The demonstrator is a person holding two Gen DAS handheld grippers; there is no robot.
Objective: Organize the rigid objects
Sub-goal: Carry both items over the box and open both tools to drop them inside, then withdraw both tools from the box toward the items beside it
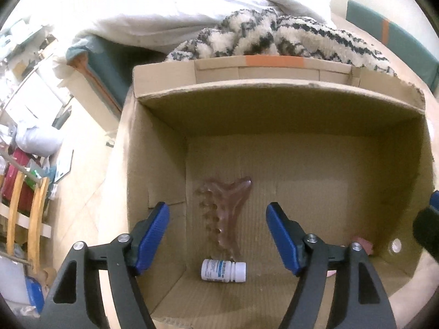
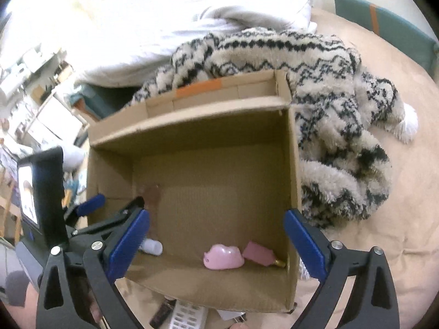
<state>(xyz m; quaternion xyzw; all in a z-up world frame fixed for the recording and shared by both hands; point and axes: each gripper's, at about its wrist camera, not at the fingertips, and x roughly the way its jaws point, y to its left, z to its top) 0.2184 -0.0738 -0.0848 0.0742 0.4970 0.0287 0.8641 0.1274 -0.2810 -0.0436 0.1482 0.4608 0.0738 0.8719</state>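
Note:
An open cardboard box (image 1: 274,104) (image 2: 192,126) sits on a bed. On its floor lie a translucent pink comb-like tool (image 1: 225,211), a white pill bottle (image 1: 223,270) (image 2: 152,246) on its side, a pink rounded case (image 2: 223,256) and a pink tag with a brass end (image 2: 259,253). My left gripper (image 1: 218,235) hangs over the box's left half, open, with nothing between its blue pads. My right gripper (image 2: 216,244) stands open wide over the box's near edge, also with nothing in it. The left gripper's blue finger (image 2: 92,204) shows at the left of the right wrist view.
A fluffy black-and-cream patterned blanket (image 2: 329,104) lies behind and right of the box, with white bedding (image 1: 137,13) beyond. A remote-like object (image 2: 186,316) and papers lie below the box's near edge. Cluttered shelves and a wooden rack (image 1: 24,213) stand at the left.

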